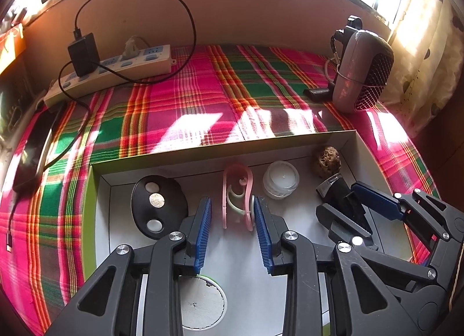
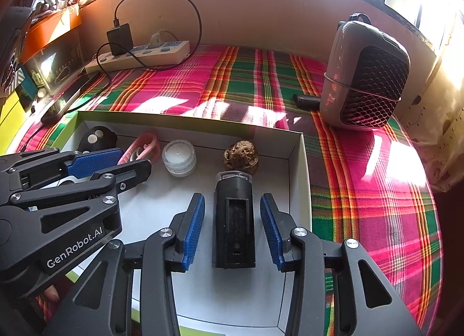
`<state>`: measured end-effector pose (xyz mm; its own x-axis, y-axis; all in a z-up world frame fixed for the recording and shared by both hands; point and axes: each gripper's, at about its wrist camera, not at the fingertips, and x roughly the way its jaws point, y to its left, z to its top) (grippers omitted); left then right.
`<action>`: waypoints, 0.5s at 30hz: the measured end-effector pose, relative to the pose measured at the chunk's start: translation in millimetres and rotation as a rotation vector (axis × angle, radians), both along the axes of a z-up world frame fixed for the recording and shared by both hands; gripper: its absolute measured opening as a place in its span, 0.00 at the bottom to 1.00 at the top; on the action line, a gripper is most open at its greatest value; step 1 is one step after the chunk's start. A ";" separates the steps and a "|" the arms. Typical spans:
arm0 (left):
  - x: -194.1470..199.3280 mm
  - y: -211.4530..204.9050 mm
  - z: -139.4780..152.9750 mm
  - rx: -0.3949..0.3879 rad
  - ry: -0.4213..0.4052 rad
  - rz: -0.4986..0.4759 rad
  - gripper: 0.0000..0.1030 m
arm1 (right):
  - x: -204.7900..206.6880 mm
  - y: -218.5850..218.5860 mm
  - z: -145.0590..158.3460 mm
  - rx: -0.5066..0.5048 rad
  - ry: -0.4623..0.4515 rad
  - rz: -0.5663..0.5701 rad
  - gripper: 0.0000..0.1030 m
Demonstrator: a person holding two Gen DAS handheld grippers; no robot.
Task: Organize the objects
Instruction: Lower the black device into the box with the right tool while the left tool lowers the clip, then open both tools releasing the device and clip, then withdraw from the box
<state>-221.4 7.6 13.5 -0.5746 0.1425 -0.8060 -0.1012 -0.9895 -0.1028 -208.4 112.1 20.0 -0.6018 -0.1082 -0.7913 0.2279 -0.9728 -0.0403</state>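
Your left gripper (image 1: 232, 220) points steeply down into the box, its blue-padded jaws parted and pressing on nothing; the right pad just meets the edge of the pink clip, the left pad stands clear. Your right gripper (image 2: 232, 220) sits beside it at much the same downward tilt, jaws spread with a visible gap on each side, so neither pad presses on the black device between them. The two grippers lie close together, side by side, the left one angled slightly across toward the right. No hand shows clearly.
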 end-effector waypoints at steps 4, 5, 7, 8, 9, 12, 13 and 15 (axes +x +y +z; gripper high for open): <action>5.6 -1.6 4.7 0.001 0.008 0.005 0.28 | 4.1 1.2 4.3 -0.008 0.014 -0.004 0.44; 7.8 -1.9 6.6 0.002 0.013 0.005 0.28 | 5.2 1.7 5.5 -0.011 0.015 -0.003 0.44; 12.1 -3.0 10.6 0.001 0.022 0.007 0.28 | 8.7 2.6 7.9 -0.012 0.023 -0.007 0.45; 14.4 -3.7 12.7 -0.001 0.028 0.010 0.28 | 10.5 3.0 9.3 -0.012 0.026 -0.008 0.45; 16.8 -4.5 14.7 0.000 0.033 0.010 0.28 | 12.6 3.3 10.8 -0.014 0.030 -0.009 0.44; 25.6 -5.9 20.2 0.002 0.045 0.010 0.28 | 20.5 5.1 16.1 -0.019 0.043 -0.011 0.45; 28.9 -5.9 21.7 0.001 0.049 0.011 0.28 | 22.9 5.4 18.0 -0.020 0.047 -0.011 0.45; 35.9 -6.4 25.1 0.004 0.057 0.007 0.28 | 28.8 5.7 22.2 -0.021 0.058 -0.010 0.45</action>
